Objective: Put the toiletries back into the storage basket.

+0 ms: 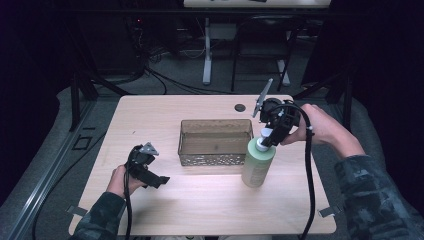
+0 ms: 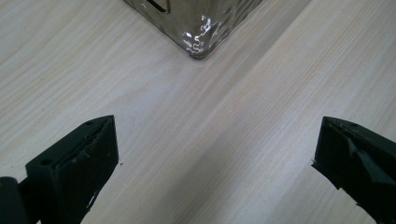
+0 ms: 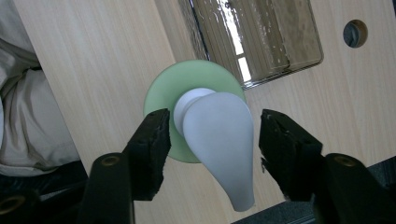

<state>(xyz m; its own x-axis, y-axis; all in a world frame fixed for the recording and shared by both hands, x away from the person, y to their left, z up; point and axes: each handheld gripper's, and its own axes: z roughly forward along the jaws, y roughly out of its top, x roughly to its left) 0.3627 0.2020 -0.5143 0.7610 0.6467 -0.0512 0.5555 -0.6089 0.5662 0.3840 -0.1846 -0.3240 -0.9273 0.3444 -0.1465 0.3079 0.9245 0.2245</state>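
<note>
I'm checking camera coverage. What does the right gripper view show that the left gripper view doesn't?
Right gripper view alone: the green pump bottle from above, its white pump head between the right tool's pads without touching them, and a round hole in the table. Left gripper view alone: the left tool open over bare wood. Both: the clear bin and wooden tabletop.

No readable text, label or number anywhere.
</note>
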